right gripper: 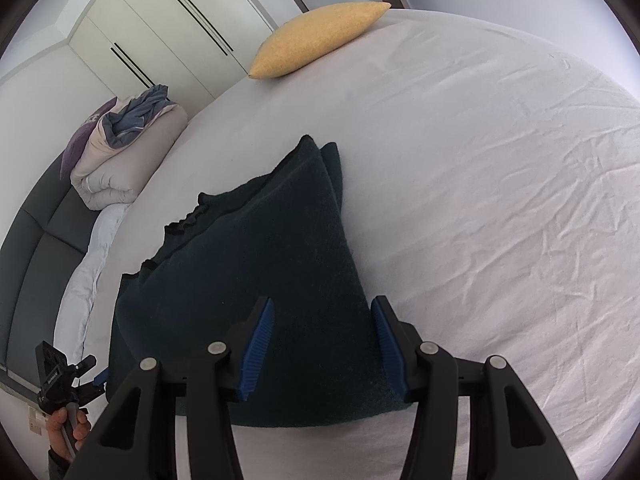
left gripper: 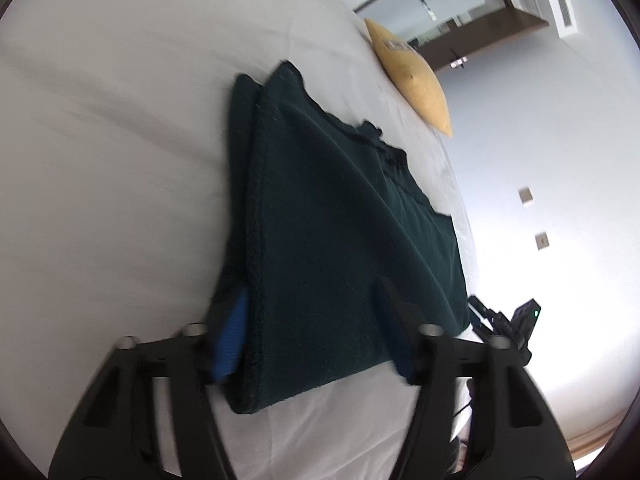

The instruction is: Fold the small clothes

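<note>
A dark green garment [left gripper: 340, 220] lies folded in layers on the white bed sheet [left gripper: 100, 160]; it also shows in the right wrist view [right gripper: 260, 280]. My left gripper [left gripper: 312, 320] is open, its blue-padded fingers [left gripper: 232, 332] straddling the garment's near corner. My right gripper [right gripper: 322, 340] is open, its fingers [right gripper: 256, 344] standing either side of the opposite near corner. Neither holds the cloth. The right gripper is visible in the left wrist view [left gripper: 504, 324], and the left gripper in the right wrist view [right gripper: 60, 376].
A yellow pillow [right gripper: 316, 36] lies at the far edge of the bed [right gripper: 500, 160]. A rolled duvet with clothes [right gripper: 124, 148] sits by the grey headboard [right gripper: 36, 248]. A wardrobe [right gripper: 168, 28] stands behind.
</note>
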`<state>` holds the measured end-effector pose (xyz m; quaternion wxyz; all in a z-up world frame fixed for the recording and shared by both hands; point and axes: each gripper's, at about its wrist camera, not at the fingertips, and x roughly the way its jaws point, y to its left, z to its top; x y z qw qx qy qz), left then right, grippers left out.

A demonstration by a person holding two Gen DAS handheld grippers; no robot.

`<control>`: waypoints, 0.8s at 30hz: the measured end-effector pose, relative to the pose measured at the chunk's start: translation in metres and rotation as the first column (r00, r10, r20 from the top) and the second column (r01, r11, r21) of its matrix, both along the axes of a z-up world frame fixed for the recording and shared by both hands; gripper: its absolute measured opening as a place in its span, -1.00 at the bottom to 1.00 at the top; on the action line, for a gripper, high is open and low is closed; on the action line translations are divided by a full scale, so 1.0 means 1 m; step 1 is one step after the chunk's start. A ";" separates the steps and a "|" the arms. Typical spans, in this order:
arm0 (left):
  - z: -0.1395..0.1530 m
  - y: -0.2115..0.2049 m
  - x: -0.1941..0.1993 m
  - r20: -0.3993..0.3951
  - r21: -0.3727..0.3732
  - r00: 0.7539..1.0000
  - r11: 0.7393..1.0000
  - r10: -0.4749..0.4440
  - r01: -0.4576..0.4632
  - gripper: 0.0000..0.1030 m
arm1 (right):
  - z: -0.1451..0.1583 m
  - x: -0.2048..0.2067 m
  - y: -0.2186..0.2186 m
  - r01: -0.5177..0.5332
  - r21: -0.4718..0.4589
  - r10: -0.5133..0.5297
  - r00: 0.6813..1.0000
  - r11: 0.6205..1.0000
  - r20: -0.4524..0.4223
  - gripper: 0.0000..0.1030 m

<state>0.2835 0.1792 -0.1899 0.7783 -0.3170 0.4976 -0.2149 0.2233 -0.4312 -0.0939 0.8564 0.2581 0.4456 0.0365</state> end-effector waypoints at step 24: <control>-0.030 0.019 -0.058 0.008 0.060 0.997 0.995 0.076 -0.076 -0.91 | -0.010 0.007 0.005 -0.066 -0.119 0.062 0.997 0.991 -0.036 -0.81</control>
